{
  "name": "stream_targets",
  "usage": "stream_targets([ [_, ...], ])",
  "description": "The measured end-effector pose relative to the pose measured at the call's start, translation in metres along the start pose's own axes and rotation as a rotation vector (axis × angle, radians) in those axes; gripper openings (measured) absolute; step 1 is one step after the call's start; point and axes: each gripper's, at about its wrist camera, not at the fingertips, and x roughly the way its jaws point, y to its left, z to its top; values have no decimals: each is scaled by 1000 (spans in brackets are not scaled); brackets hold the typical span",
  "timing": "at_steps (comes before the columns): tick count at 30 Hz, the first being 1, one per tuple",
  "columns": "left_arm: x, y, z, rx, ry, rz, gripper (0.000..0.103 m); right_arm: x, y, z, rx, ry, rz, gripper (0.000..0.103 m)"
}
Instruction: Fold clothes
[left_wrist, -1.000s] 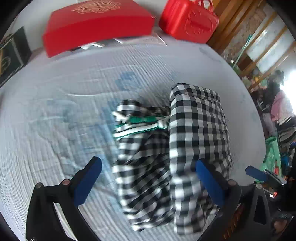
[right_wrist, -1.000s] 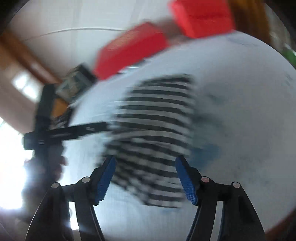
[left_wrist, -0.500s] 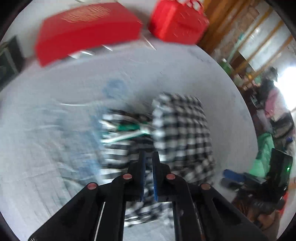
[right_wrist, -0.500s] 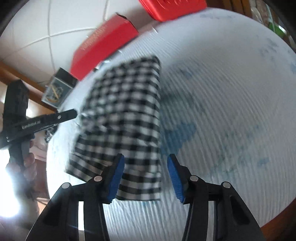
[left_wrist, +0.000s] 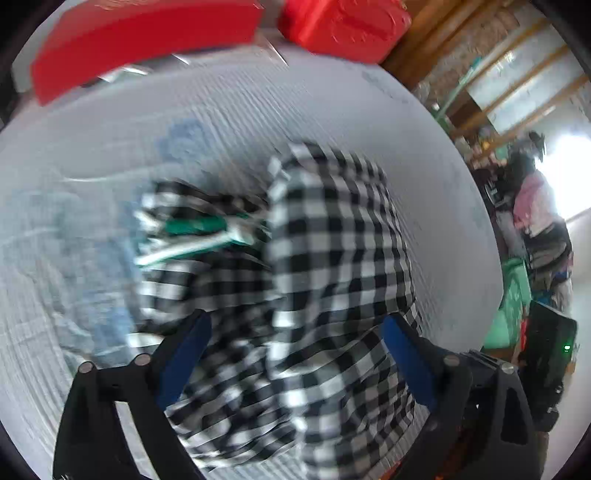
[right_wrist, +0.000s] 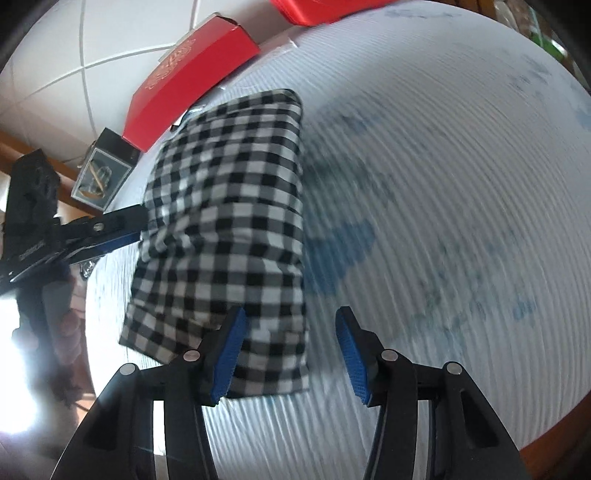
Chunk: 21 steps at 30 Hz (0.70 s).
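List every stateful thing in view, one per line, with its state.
Checked garment: partly folded, lying on the table, ungripped.
Left hand-held gripper: open, straddling the garment's near end.
Right hand-held gripper: open, over the garment's near corner.
Flat red box: closed, lying flat.
Green-and-white drawstring: loose on the garment, blurred.

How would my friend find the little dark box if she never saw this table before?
Start at the white tiled wall behind the cloth-covered table. Against it lies a long flat red box, beyond the folded checked garment. At that red box's left end sits the little dark box: black, with a pale framed picture on its face, the only box here that isn't red.
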Motion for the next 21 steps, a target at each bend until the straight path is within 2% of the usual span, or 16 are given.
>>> stream_targets([
  [1, 15, -4, 0, 6, 43, -13, 34, -2, -4, -2, 9, -1, -2, 51],
  [3, 31, -4, 0, -22, 99, -25, 13, -5, -11, -5, 26, -2, -10, 51],
  [5, 18, -7, 1, -11, 65, -2, 10, -11, -13, -5, 28, -10, -14, 51],
  [8, -36, -4, -2, 18, -30, 23, 10, -26, -5, -2, -3, -37, 2, 51],
  [9, -55, 1, -5, 28, -60, 56, 10, -30, 0, 0, -21, -46, 11, 50],
  [12, -80, 19, -9, 21, -94, 123, 10, -40, 27, 11, -103, -70, 58, 25],
  [14, -75, 33, -11, -14, -72, 97, 10, -36, 40, 20, -138, -76, 47, 23],
  [17, -57, 38, -15, -58, -51, -10, 11, -15, 39, 33, -114, -53, -11, 23],
  [18, -50, 33, -13, -55, -45, -15, 26, -8, 35, 33, -99, -37, -21, 23],
  [19, -43, 27, -13, -46, -44, -7, 57, -3, 32, 31, -87, -27, -27, 23],
  [21, -34, 14, -11, -31, -58, -5, 95, 4, 26, 26, -64, -16, -34, 28],
])
